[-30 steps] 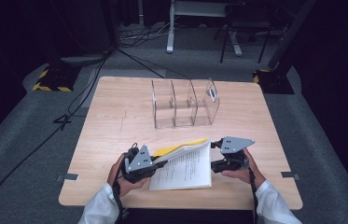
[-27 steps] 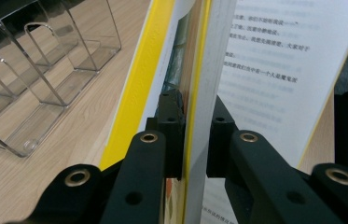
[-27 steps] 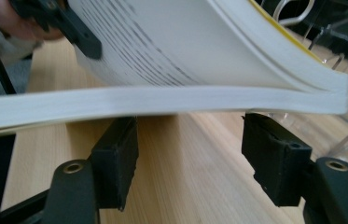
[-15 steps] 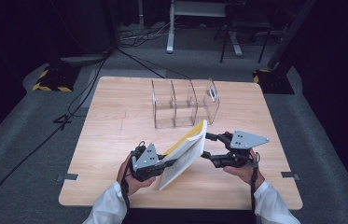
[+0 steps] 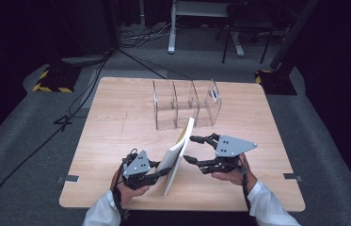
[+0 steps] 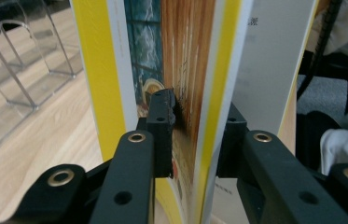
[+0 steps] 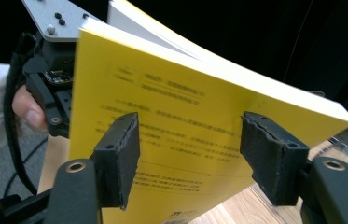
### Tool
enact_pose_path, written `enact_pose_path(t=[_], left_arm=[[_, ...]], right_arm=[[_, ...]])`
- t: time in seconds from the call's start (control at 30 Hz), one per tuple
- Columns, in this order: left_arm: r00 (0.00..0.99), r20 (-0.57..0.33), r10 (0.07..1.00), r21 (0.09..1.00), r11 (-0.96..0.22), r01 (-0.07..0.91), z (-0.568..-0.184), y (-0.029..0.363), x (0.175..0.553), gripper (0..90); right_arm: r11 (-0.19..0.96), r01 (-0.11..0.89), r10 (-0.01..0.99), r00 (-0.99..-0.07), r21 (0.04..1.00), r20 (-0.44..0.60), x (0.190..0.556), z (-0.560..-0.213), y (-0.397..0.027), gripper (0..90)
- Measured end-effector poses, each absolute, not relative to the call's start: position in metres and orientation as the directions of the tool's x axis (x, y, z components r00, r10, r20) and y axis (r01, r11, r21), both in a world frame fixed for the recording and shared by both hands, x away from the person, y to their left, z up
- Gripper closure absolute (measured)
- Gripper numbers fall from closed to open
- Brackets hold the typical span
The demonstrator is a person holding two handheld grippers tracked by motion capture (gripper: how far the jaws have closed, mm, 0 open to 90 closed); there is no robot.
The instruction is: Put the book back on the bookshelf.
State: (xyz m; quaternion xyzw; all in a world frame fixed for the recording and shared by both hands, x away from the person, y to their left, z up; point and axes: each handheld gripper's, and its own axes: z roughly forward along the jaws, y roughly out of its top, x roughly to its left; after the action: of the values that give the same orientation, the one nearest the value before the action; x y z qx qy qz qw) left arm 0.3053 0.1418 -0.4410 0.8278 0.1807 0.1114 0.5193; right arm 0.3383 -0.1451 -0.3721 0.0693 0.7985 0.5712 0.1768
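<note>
Book's up now: the thin yellow-covered paperback book [image 5: 179, 151] lay flat on the light wooden table [image 5: 116, 122] 1 s ago, was tipped halfway 0.5 s ago, and stands nearly on its edge now, near the front of the table, between the two hands. It leans a bit, top toward the back.

L gripper [image 5: 156, 175] pinches the book low down. In the left gripper view its black jaws are pressed on the book's lower part, one on the picture side, one on the white side [image 6: 195, 135]. R gripper [image 5: 191, 149] is spread wide; its jaws sit one up, one down, just beside the book's yellow face. In the right gripper view the two pads [image 7: 118, 154] are well apart w/ the yellow cover [image 7: 181, 126] behind them. Can't tell if they touch it.

Clear plastic file rack w/ three slots [image 5: 185, 101] waits further back, apart from the book, nothing in it.

Looks like the book is being stood up so it can slide into a slot. Lifting part seems mostly done; carrying it to the rack is not yet done. R gripper prob needs to steady the cover so pages don't flop.
</note>
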Motion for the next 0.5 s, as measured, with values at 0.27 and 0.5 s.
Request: enact_pose_path(t=[0.27, 0.5], left_arm=[[0.917, -0.008, 0.400, 0.890, -0.415, 0.188, -0.445, 0.151, 0.298, 60.7], [0.923, -0.063, 0.379, 0.904, -0.370, 0.214, -0.441, 0.156, 0.291, 47.9]], right_arm=[[0.389, -0.079, 0.280, -0.939, 0.918, -0.200, 0.341, -0.385, -0.125, 37.7], [0.394, -0.055, 0.272, -0.947, 0.917, -0.174, 0.342, -0.397, -0.116, 37.5]])
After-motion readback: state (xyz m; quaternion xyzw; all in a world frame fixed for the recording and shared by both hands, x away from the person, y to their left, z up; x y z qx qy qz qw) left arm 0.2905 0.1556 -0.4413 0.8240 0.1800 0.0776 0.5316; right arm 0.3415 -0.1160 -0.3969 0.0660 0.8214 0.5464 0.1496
